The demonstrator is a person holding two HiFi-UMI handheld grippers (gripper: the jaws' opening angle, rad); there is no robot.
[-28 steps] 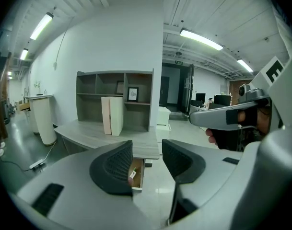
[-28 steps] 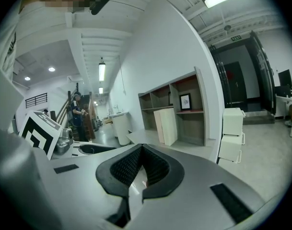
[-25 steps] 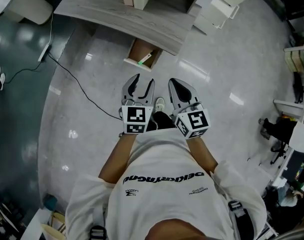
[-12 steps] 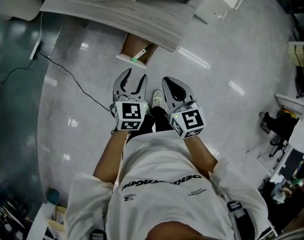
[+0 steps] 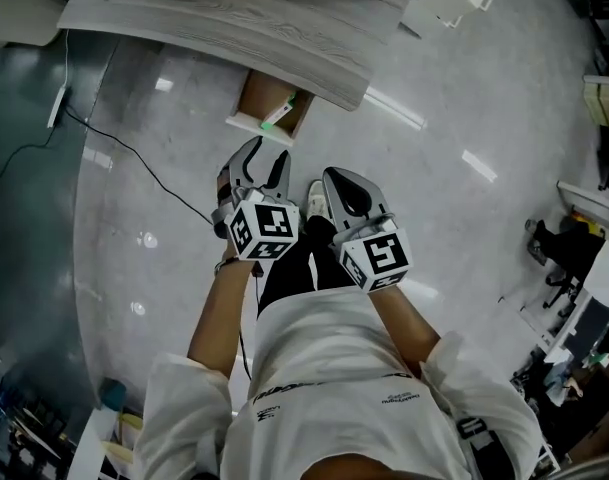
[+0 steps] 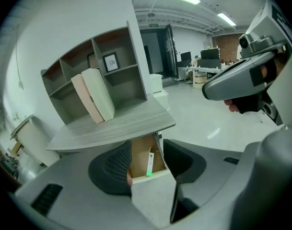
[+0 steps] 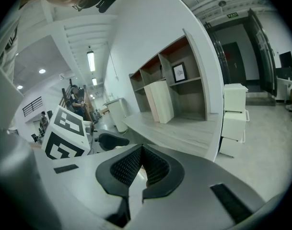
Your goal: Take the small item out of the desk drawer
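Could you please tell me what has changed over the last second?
The left gripper has moved slightly forward towards the open wooden desk drawer and twisted, its marker cube now skewed. Nothing was gripped or released. Unchanged: left fingers apart and empty, the right gripper shut, the small white stick with a green tip in the drawer.

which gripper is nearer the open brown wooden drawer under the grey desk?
Left. The left gripper, jaws apart, is just short of the open brown wooden drawer and aimed straight at it. The right gripper, jaws together, is further back and off to the right.
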